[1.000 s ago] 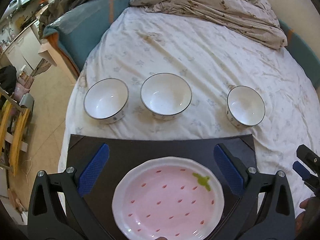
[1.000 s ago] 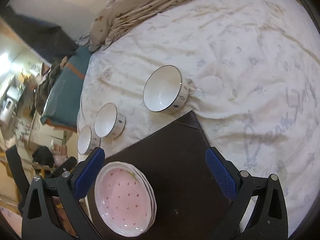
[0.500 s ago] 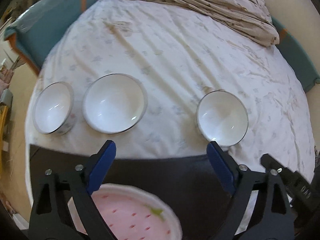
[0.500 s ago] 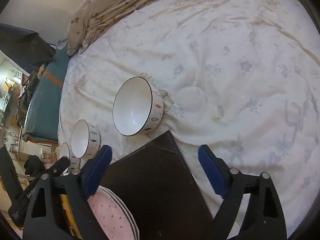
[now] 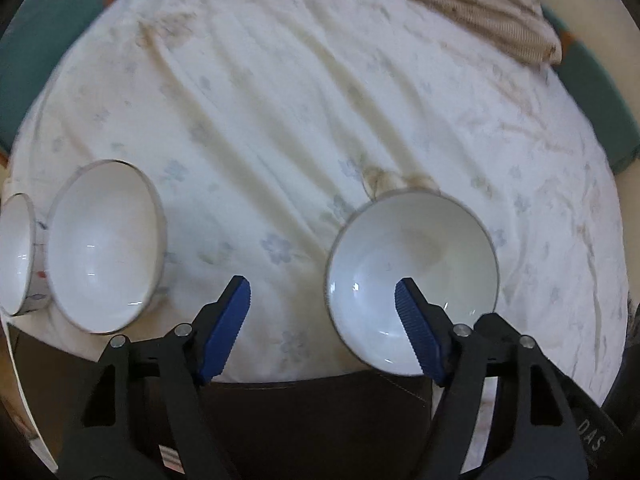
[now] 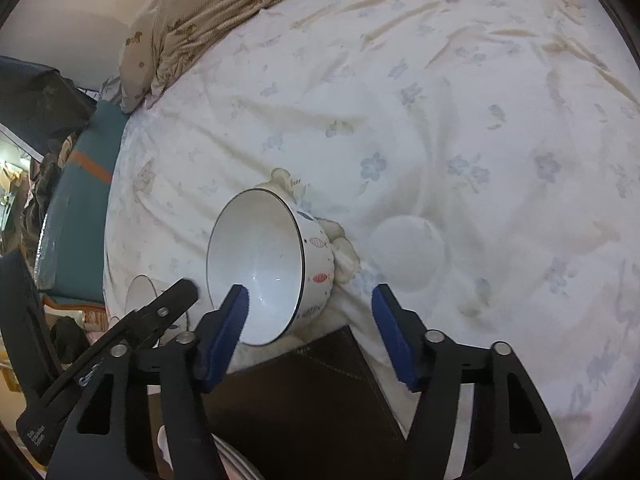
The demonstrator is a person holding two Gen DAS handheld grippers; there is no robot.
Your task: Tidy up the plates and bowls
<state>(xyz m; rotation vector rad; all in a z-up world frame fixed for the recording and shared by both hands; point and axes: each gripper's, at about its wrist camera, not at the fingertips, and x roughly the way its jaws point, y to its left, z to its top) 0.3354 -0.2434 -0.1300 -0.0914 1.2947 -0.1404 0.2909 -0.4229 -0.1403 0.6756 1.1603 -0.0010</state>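
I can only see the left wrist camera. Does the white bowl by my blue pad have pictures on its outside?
Observer: Yes. The right wrist view shows little fish painted on the bowl.
Operator: Where's the other gripper?
Observer: The right gripper has its pads either side of that bowl's wall. Its jaws are closing, with nothing pinched yet.
Operator: Anything next to the bowl?
Observer: A round dent in the sheet, just right of it.

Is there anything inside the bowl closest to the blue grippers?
Empty. The bowl shows only its bare, shiny white inside in both views, sitting upright on the flowered bedsheet.
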